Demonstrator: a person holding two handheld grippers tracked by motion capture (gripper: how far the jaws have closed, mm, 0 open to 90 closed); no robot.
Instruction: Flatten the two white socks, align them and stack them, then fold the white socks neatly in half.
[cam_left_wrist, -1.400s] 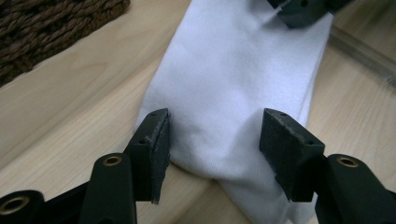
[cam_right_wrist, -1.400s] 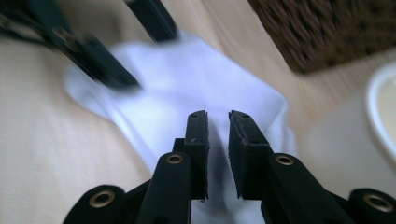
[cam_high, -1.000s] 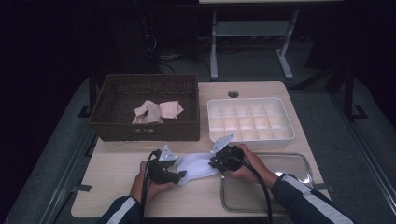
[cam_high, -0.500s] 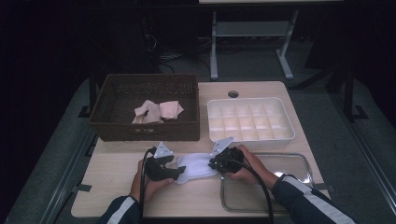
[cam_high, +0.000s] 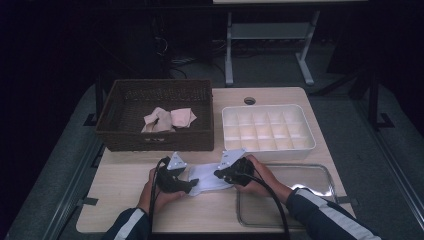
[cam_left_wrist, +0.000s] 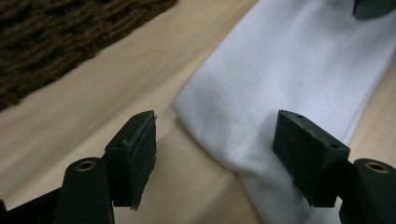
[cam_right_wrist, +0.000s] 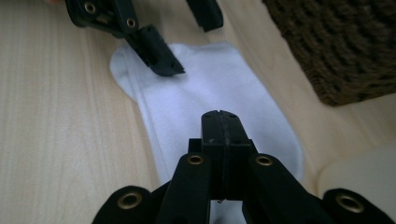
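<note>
A white sock lies flat on the wooden table between my two grippers. My left gripper is open and its jaws have just been opening. One end of the sock lies between them, apart from the left pad and passing under the right pad. My right gripper is shut after just closing, its tip down on the middle of the sock. I see no fabric between its pads. The left gripper hovers over the sock's far end.
A dark wicker basket holding beige cloths stands behind the sock. A white compartment tray sits at the back right. A shallow metal tray lies at the front right, under the right forearm.
Both hands have stayed almost in place at the sock's two ends. The sock lies in the same spot.
</note>
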